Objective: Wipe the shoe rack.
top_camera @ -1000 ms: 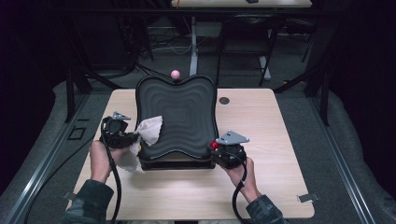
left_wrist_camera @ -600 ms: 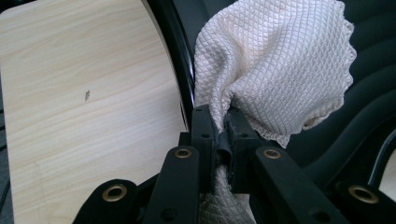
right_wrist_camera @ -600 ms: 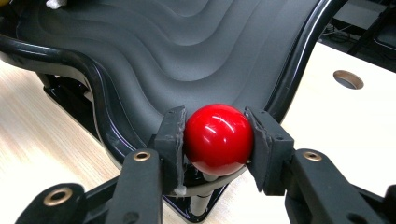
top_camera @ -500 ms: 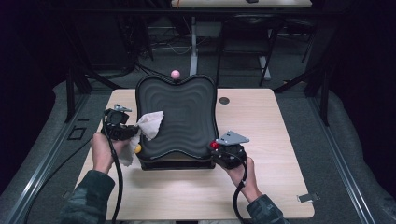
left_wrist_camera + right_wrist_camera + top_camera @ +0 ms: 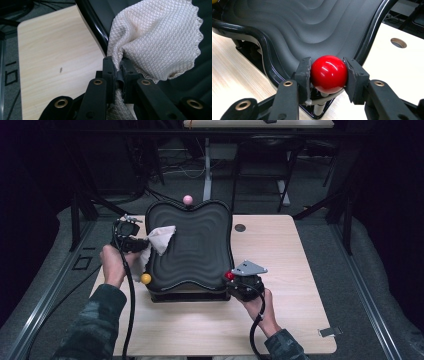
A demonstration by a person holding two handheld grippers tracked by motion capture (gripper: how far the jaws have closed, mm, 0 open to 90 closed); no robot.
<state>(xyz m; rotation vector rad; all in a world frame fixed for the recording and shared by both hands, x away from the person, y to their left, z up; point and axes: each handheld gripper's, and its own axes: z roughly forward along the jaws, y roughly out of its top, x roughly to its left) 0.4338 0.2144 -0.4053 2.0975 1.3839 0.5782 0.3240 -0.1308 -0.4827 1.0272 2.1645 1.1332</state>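
Black and ribbed with wavy ridges, the tray [image 5: 192, 245] sits a little left of centre in the high view, raised on a dark base on the pale wooden counter [image 5: 300, 260]. A white waffle-weave cloth [image 5: 159, 240] lies over the tray's left rim, in the left half of the frame, partly on the black surface and partly hanging down outside it. The left gripper [image 5: 136, 244] holds this cloth at the tray's left edge; in the left gripper view its jaws are pressed together on a gathered fold of the cloth [image 5: 155, 42], which fans out toward the upper right of that frame over the tray's glossy rim [image 5: 93, 22]. At the tray's lower right corner in the high view, the right gripper [image 5: 232, 279] meets a red ball [image 5: 229, 275]. The right gripper view shows its jaws clamped on either side of the red ball [image 5: 329, 74], at the centre of the frame, on a short stem just under the tray's edge. A yellow ball [image 5: 145, 279] sits at the tray's lower left corner, and a pink ball [image 5: 187, 199] at its top edge, toward the upper middle of the high view.
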